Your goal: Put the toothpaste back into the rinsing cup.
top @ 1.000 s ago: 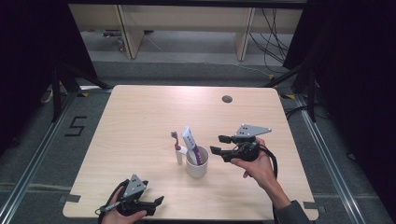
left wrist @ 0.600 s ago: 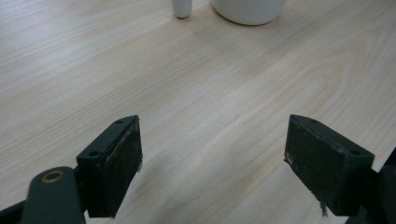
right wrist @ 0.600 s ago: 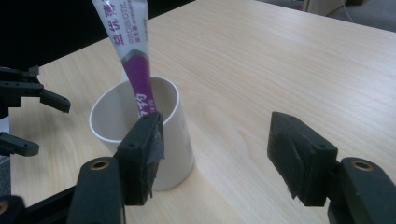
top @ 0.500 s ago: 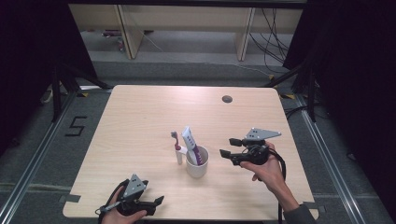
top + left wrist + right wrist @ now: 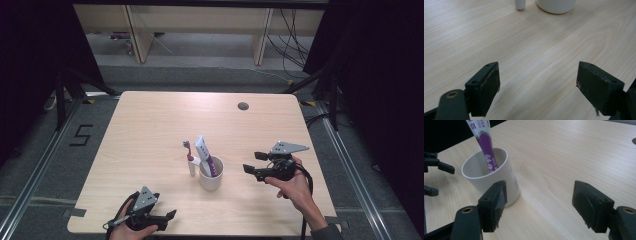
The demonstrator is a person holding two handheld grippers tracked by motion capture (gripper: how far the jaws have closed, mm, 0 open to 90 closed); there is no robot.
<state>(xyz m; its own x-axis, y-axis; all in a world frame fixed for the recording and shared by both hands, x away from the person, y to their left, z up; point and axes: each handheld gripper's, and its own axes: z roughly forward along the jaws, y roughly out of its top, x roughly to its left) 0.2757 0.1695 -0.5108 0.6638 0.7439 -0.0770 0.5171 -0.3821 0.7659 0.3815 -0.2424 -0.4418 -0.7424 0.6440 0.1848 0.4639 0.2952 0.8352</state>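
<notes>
Just right of the white cup, the right claw hangs low over the counter with its jaws standing wide apart; they have just been opening, and nothing lies between them. In the right gripper view the same claw frames bare wood, and the cup stands just past its left jaw, near it but not touching as far as the view lets me tell. A purple and white tube leans inside the cup, its top cut off by the upper edge of that view; its lettering is too blurred to read. In the high view the tube rises out of the cup and tilts to the left. Just beside the cup on its left stands a small white holder with a red-headed toothbrush upright in it; whether holder and cup touch is hard to make out.

At the near edge of the counter the left claw rests in the person's left hand, partly cut off by the bottom of the high view. Its jaws are also wide apart and empty: in the left gripper view the claw shows plain wood between them, with the bottoms of the cup and the holder cropped at the top edge.

A dark round hole sits at the far side of the counter.
</notes>
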